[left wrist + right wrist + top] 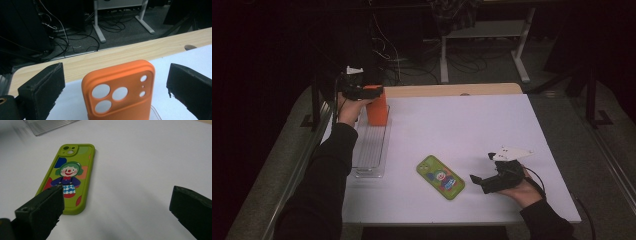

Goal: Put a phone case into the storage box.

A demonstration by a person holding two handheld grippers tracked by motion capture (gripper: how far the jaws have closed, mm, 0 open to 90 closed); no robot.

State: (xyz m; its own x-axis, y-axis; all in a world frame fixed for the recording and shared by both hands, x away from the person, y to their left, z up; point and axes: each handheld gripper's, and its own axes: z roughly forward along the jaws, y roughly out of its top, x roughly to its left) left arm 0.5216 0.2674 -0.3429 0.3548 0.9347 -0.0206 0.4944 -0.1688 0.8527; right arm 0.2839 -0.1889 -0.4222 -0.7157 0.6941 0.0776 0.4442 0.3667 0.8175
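High view: I see the bench [492, 130] covered by a white sheet, with a strip of pale wood [452, 90] bare along its far edge. Beyond it the room is dark; a grey floor [492, 60] carries loose black cables [412, 70] and the white legs of another desk [522, 50]. A clear plastic tray [371, 150] lies along the bench's left side. At its far end an orange phone case [377, 109] stands upright, and my left hand-held gripper [362, 91] sits at its top. Left gripper view: the jaws stand wide apart on either side of the orange phone case [120, 95], neither touching it; its camera cut-outs face the lens. A green clown-printed phone case [440, 177] lies flat near the bench's front, well apart from the tray. My right hand-held gripper [482, 181] rests just right of it. Right gripper view: the jaws are spread wide and hold nothing; the green clown-printed phone case [68, 178] lies beyond the left jaw.
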